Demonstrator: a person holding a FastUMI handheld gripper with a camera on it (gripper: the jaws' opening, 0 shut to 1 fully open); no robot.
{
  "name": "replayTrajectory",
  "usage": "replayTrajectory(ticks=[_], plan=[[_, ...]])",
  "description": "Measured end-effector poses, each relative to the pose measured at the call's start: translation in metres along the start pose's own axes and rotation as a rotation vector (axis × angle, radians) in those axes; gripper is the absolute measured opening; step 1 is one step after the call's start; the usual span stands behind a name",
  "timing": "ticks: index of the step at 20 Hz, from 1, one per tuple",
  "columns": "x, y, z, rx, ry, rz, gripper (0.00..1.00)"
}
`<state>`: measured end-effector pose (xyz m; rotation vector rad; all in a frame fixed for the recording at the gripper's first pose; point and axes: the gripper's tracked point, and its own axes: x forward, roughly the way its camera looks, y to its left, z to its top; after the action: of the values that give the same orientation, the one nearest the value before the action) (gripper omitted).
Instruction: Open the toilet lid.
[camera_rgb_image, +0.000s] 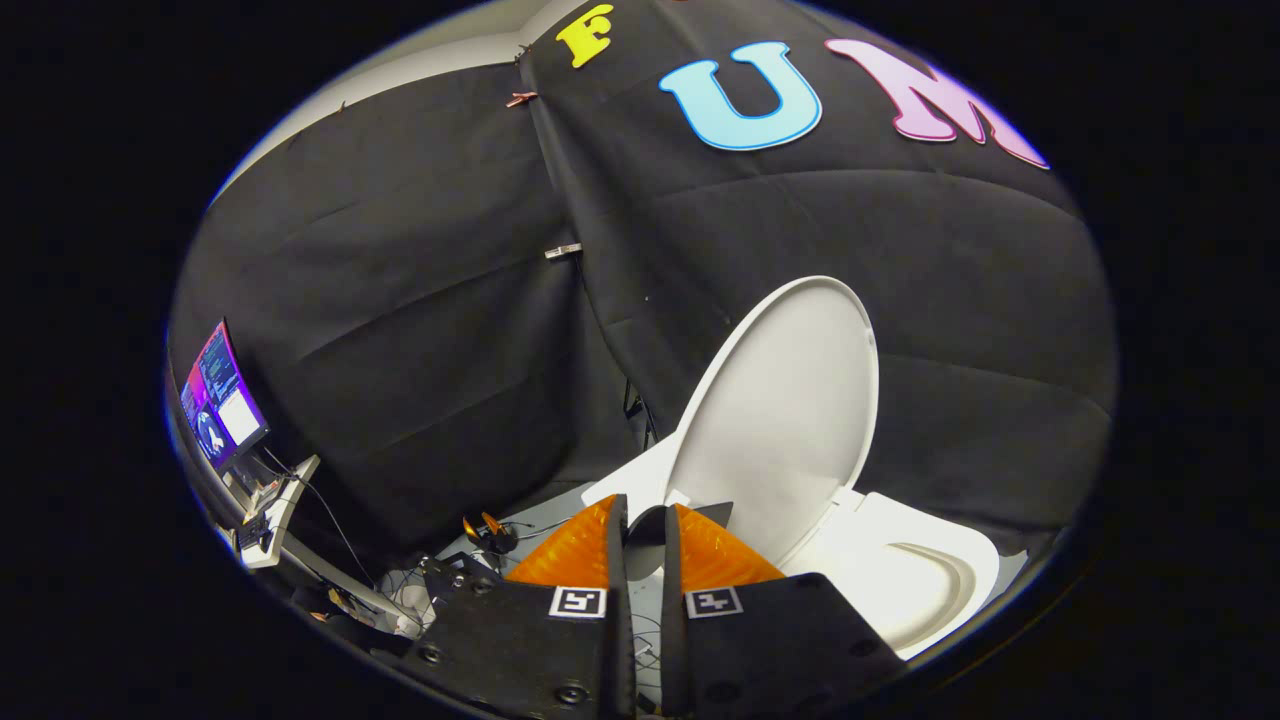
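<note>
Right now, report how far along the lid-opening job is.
Done: the toilet lid stands raised, tilted back toward the black cloth, and the seat and bowl below it lie uncovered. In hand: nothing; the gripper has its orange fingers nearly closed with only a narrow gap, just short of the lid's lower edge. Left: apparently only withdrawing.

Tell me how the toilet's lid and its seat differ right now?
The lid stands raised, leaning back toward the black cloth; the seat lies flat on the bowl. The lid is a solid oval panel; the seat is a ring with an opening. Both are white. The gripper, fingers nearly together with nothing between them, sits just before the lid.
</note>
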<state>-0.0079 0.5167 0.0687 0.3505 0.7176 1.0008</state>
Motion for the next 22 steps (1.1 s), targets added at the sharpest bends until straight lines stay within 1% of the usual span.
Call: replayTrajectory(ticks=[1,2,3,4,5,7,8,9,10,16,19,22], plan=[[0.007,0.009,0.002,0.014,0.002,0.028,0.14],[0.012,0.019,0.001,0.035,0.015,0.065,0.27],[0.017,0.023,0.000,0.049,0.009,0.074,0.36],[0.026,0.021,0.003,0.063,-0.010,0.065,0.45],[0.034,0.023,0.005,0.080,-0.015,0.072,0.48],[0.039,0.030,0.006,0.119,-0.020,0.094,0.66],[0.040,0.036,0.003,0.137,-0.004,0.117,0.69],[0.044,0.040,-0.001,0.144,0.007,0.128,0.85],[0.043,0.039,-0.003,0.130,0.002,0.119,1.00],[0.052,0.029,0.000,0.078,-0.019,0.081,0.99],[0.053,0.021,0.002,-0.010,-0.055,0.053,0.99],[0.044,0.017,0.019,-0.087,-0.118,0.030,0.99]])
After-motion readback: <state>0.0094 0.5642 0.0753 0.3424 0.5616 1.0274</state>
